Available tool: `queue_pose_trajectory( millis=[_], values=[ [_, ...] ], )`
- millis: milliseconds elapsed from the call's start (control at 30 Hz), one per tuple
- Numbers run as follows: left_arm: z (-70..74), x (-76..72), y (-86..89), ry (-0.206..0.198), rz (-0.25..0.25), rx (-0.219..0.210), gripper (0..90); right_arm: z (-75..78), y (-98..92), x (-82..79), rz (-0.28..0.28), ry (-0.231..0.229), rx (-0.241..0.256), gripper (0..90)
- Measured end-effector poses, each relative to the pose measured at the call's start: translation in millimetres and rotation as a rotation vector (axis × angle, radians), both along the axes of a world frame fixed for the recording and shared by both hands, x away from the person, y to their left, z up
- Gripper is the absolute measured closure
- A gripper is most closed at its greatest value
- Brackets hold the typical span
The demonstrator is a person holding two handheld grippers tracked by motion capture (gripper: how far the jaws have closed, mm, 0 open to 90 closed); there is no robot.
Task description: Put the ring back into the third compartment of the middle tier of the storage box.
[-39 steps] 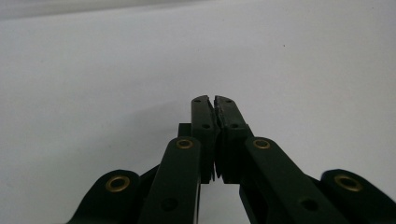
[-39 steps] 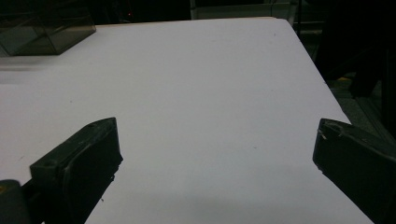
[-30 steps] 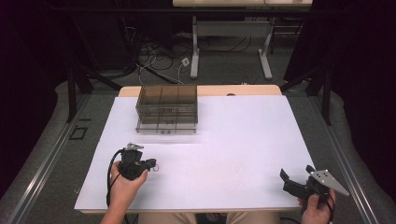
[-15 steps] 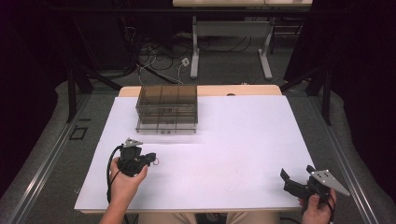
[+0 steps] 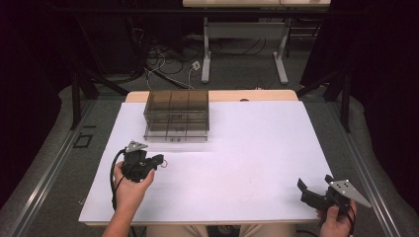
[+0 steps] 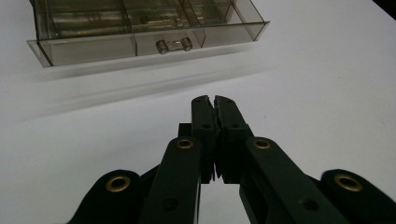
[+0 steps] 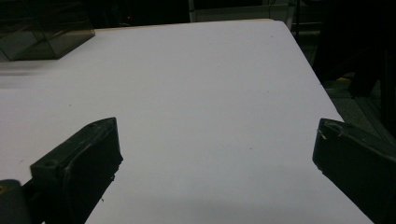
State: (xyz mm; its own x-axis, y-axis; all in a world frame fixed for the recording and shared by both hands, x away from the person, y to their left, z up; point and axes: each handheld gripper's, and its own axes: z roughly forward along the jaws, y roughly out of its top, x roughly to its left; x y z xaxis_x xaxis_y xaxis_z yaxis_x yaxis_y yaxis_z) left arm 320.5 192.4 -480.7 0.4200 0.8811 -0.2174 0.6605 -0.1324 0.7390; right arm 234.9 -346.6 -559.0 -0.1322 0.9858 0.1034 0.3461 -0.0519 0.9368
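Note:
A smoky clear drawer box (image 5: 176,113) stands at the back left of the white table (image 5: 257,148). In the left gripper view its lowest drawer front (image 6: 140,44) shows a small clear handle (image 6: 173,45). My left gripper (image 5: 159,159) is held just above the table, a little in front of the box and pointing right. Its jaws are shut (image 6: 214,100) with nothing between them. My right gripper (image 5: 302,191) is at the front right corner, pointing left. It stands wide open (image 7: 217,140) over bare table, with one finger (image 7: 79,158) at each side of its view.
A black cable (image 5: 114,177) loops from the left gripper beside the hand. The table's right edge (image 5: 326,153) and front edge lie close to the right gripper. Beyond the table are desk legs (image 5: 206,54) and cables on the floor.
My left gripper has moved a little forward, away from the person and nearer the drawer box. The right gripper has hardly moved.

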Motion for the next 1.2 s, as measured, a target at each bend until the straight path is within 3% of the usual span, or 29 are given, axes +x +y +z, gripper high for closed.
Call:
queue_pose_trajectory(
  millis=[100,400,600,900,1200],
  values=[
    [4.4,2.5,-1.7,-0.019,0.011,-0.002,88.2,-0.1,0.2,0.1,-0.001,0.002,0.001,0.4],
    [15.8,13.0,-7.0,-0.022,-0.012,-0.005,88.2,-0.1,-0.2,0.3,-0.006,0.000,0.000,0.4],
    [22.2,20.8,-12.4,-0.021,-0.016,0.007,88.2,-0.2,0.0,0.1,-0.005,0.001,0.000,0.4],
    [33.7,38.7,-20.0,-0.006,-0.032,-0.017,88.2,-0.3,-0.9,0.0,-0.006,0.000,0.008,0.4],
    [44.1,52.0,-27.4,-0.003,-0.039,-0.014,88.2,0.0,-1.2,-0.5,-0.011,0.009,0.009,0.5]
  ],
)
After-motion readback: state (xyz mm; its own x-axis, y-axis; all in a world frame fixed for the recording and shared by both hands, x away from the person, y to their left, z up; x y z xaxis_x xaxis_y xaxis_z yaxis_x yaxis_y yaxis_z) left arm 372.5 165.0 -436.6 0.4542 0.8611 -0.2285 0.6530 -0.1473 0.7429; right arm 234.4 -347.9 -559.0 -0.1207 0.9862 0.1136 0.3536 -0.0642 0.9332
